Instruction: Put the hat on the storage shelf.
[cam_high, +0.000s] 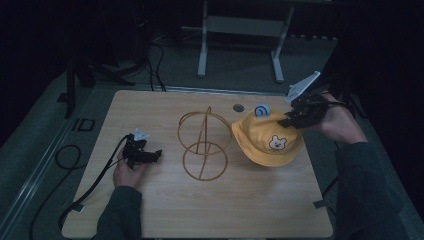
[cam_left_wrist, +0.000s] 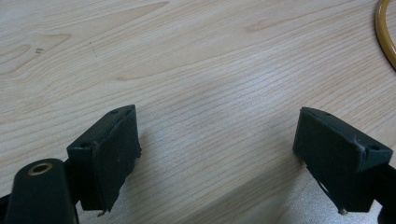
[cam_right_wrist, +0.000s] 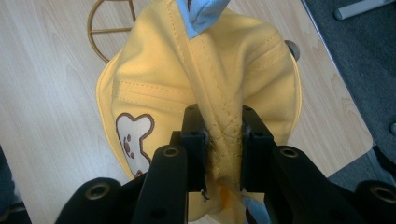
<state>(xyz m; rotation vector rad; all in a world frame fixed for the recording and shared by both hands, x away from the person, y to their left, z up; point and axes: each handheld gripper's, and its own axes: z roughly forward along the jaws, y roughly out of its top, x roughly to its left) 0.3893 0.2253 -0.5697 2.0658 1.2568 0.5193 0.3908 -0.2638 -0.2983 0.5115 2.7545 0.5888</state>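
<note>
High view: your right gripper (cam_high: 289, 120) held the yellow fabric bucket hat with a bear emblem (cam_high: 267, 138) at its far-right brim, the hat resting on the pale wooden worktop (cam_high: 165, 210) just right of the golden wire two-ring stand (cam_high: 204, 144). Your left gripper (cam_high: 152, 155) lay low near the left side. Left gripper view: its jaws stood spread wide over bare wood. Right gripper view: your jaws pinched a stitched fold of the hat (cam_right_wrist: 205, 88).

Yellow hat (cam_high: 267, 142) beside wire stand (cam_high: 204, 145)
</note>
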